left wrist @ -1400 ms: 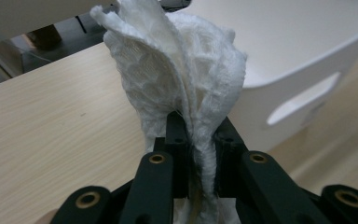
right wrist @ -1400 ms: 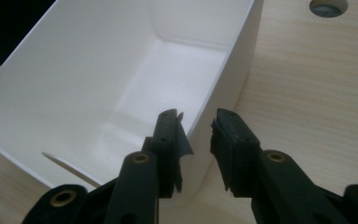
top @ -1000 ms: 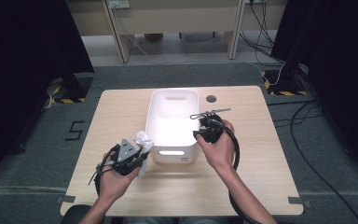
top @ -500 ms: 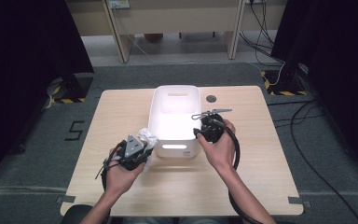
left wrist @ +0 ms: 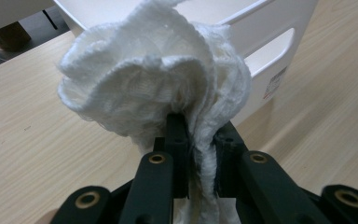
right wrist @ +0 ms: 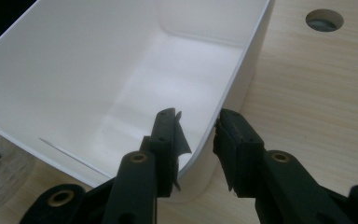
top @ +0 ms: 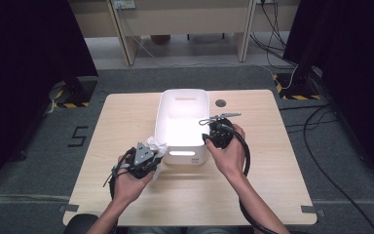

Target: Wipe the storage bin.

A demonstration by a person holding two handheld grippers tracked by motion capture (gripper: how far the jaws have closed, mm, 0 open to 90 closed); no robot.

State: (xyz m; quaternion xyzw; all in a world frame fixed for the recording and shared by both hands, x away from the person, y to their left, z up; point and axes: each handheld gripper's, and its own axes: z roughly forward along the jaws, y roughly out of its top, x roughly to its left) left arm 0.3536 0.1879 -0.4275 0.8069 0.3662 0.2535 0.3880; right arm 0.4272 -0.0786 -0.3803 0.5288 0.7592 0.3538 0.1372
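My left gripper (top: pixel 151 156) is low on the table at the near left corner of the white plastic bin (top: pixel 161 117). It is shut on a crumpled white cloth (left wrist: pixel 154 79), which bunches above the jaws (left wrist: pixel 198 128) and almost touches the bin's wall (left wrist: pixel 279 28). My right gripper (top: pixel 208 137) stands at the bin's near right corner. In the right gripper view its jaws (right wrist: pixel 196 121) straddle the bin's rim (right wrist: pixel 74 70), one inside and one outside. They have just been closing, and a small gap still shows beside the outer jaw. The bin's inside looks bare.
The bin stands mid-table on a light wooden top (top: pixel 126 117). A round cable hole (top: pixel 220 103) lies just behind the bin's right side. Black cables trail from both grippers toward the table's near edge. Dark curtains and floor cables surround the table.
The left hand has carried the cloth a little closer to the bin's near left corner. The bin has shifted slightly away from the person. The right hand stays at the rim.
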